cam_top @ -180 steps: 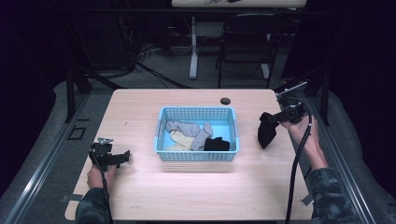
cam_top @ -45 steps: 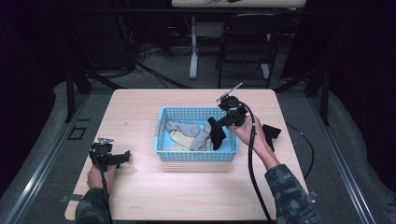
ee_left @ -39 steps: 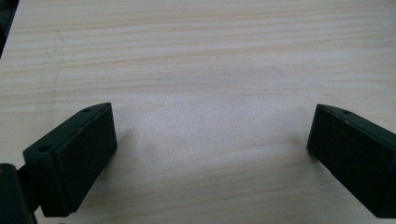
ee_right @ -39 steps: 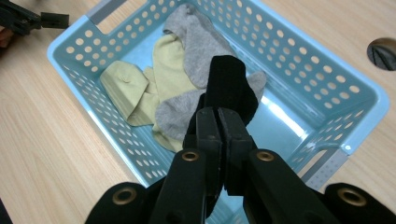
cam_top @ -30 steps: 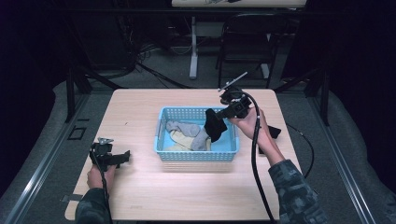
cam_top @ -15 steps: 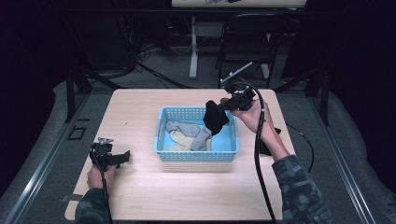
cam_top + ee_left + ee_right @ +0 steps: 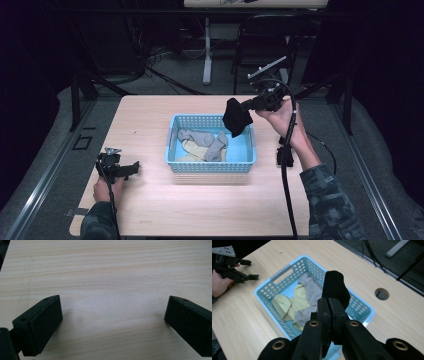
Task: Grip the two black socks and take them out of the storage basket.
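Note:
A black sock point(image 7: 236, 117) hangs from my right gripper point(image 7: 245, 106), which is shut on its top end above the far right corner of the light blue basket point(image 7: 210, 168). In the right gripper view the jaws point(image 7: 328, 301) are pressed together on the sock point(image 7: 335, 287) over the basket point(image 7: 279, 272). Inside lie grey socks point(image 7: 202, 139) and a pale yellow sock point(image 7: 187, 149). My left gripper point(image 7: 132, 167) rests near the table's left edge. Its jaws point(image 7: 112, 315) are open over bare wood.
Another black sock point(image 7: 279, 159) lies on the table right of the basket, beside the right forearm. A round cable hole point(image 7: 381, 294) is in the tabletop beyond the basket. A chair point(image 7: 270, 30) and table legs stand behind the far edge.
My right gripper has lifted the black sock up out of the basket and drawn it toward the far right corner. The left gripper has stayed put.

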`<act>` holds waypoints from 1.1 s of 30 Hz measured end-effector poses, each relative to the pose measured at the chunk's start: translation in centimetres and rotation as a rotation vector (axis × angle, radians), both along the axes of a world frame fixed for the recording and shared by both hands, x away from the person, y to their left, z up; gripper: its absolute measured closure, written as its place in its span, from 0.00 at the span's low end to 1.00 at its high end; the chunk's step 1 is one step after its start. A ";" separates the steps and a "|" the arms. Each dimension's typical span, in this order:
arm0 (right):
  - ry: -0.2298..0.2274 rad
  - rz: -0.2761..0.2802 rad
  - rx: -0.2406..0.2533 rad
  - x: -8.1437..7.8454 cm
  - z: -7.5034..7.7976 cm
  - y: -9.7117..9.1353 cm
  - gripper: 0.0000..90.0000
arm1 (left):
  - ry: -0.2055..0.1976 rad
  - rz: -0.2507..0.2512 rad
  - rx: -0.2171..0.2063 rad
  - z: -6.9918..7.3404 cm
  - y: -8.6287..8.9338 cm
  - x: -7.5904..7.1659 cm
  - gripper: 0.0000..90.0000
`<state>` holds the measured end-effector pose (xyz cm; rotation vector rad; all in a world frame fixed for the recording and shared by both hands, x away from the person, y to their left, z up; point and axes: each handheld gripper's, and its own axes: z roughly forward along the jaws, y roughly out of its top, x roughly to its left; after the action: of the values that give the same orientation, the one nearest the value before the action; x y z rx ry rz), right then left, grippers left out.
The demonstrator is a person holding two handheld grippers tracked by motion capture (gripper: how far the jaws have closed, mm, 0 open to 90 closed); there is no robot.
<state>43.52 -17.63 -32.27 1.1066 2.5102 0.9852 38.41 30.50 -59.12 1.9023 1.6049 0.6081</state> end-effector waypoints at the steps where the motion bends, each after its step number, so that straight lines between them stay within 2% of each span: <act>1: 0.000 0.000 0.000 0.0 0.0 0.0 0.98 | 0.000 0.000 0.000 0.0 0.0 0.0 0.02; 6: -0.027 -0.024 0.012 -0.5 1.3 -1.8 0.98 | 0.000 0.000 0.000 0.0 0.0 0.0 0.02; 10: -0.027 -0.053 0.037 -0.6 1.4 -3.1 0.98 | 0.000 0.000 0.000 0.0 0.0 0.0 0.02; 13: -0.032 -0.067 0.037 -0.8 1.5 -3.8 0.98 | 0.000 0.000 0.000 0.0 0.0 0.0 0.02; 18: -0.044 -0.111 0.048 -1.2 1.8 -6.0 0.98 | 0.000 0.000 0.000 0.0 0.0 0.0 0.02; 25: -0.046 -0.165 0.027 -1.2 0.9 -8.2 0.98 | 0.000 0.000 0.000 0.0 0.0 0.0 0.02; 33: -0.020 -0.224 -0.005 -1.1 -0.8 -10.4 0.98 | 0.000 0.000 0.000 0.0 0.0 0.0 0.02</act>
<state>42.46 -28.01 -33.06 1.3343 2.3082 0.9224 38.43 30.50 -59.11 1.9027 1.6049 0.6081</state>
